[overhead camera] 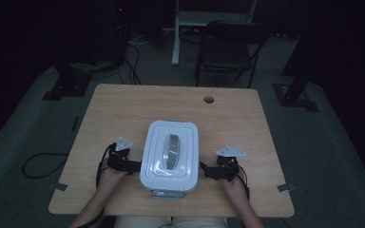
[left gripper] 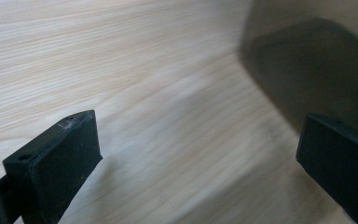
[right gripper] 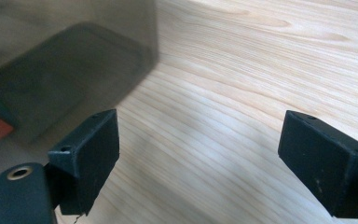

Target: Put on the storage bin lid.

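The lidded storage box (overhead camera: 170, 156) stands on the wooden table (overhead camera: 123, 109), close to the near edge and roughly midway between the left and right edges. Its white lid (overhead camera: 159, 137) carries a grey handle (overhead camera: 171, 151) along its centre, and the lid sits flat on the box. The box wall is translucent; in the right gripper view, dark and coloured contents show dimly through it (right gripper: 51, 70).

My left gripper (overhead camera: 132, 165) rests just beside the left wall of the box, near its near-left corner. In the left gripper view, its jaws stand wide apart, with bare tabletop (left gripper: 144, 93) between them and the box wall (left gripper: 317, 70) just beyond the right-hand jaw.

My right gripper (overhead camera: 208, 171) rests just beside the right wall of the box, near its near-right corner. Its jaws also stand wide apart and grip nothing.

Whether either gripper touches the box wall, I cannot tell. Each gripper is held in one hand (overhead camera: 109, 176), forearms entering over the near edge.
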Tool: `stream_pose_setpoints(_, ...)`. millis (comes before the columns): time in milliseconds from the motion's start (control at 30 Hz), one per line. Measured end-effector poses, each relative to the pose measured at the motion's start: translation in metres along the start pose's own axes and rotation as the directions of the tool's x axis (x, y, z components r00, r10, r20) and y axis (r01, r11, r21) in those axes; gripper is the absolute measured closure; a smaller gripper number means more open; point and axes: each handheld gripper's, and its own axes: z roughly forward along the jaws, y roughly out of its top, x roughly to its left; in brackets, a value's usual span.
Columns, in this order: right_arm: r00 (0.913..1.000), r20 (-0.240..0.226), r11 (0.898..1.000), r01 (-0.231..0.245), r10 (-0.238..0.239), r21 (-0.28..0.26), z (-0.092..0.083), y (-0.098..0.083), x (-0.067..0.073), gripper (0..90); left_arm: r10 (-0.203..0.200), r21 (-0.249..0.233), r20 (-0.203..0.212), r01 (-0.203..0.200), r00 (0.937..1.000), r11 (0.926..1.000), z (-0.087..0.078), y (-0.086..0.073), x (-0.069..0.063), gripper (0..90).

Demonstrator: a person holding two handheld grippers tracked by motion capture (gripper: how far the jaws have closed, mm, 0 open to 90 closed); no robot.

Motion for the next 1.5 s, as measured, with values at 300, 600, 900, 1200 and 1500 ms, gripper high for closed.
stream_pose_setpoints(300,0.9961,0.074,0.999,-0.046,0.048,-0.017,-0.022,-0.015,-0.022,12.3,-0.058,-0.029,-0.062,0.057,0.9964,0.998,-0.023,-0.013,0.026,0.4)
stream_pose_setpoints(600,0.9856,0.148,0.997,-0.079,0.082,-0.024,-0.039,-0.026,-0.041,12.3,-0.108,-0.029,-0.135,0.105,0.9849,0.994,-0.045,-0.034,0.05,0.4)
stream_pose_setpoints(900,0.9656,0.231,0.993,-0.114,0.119,-0.033,-0.053,-0.042,-0.055,12.3,-0.151,-0.03,-0.22,0.148,0.9637,0.9886,-0.068,-0.051,0.068,0.4)
stream_pose_setpoints(1200,0.8972,0.376,0.972,-0.228,0.232,-0.056,-0.068,-0.056,-0.077,12.3,-0.194,-0.065,-0.345,0.183,0.9184,0.981,-0.083,-0.066,0.07,0.5)
stream_pose_setpoints(1500,0.8274,0.482,0.952,-0.302,0.288,-0.05,-0.072,-0.062,-0.094,12.4,-0.258,-0.111,-0.419,0.233,0.8707,0.9661,-0.086,-0.071,0.073,0.5)
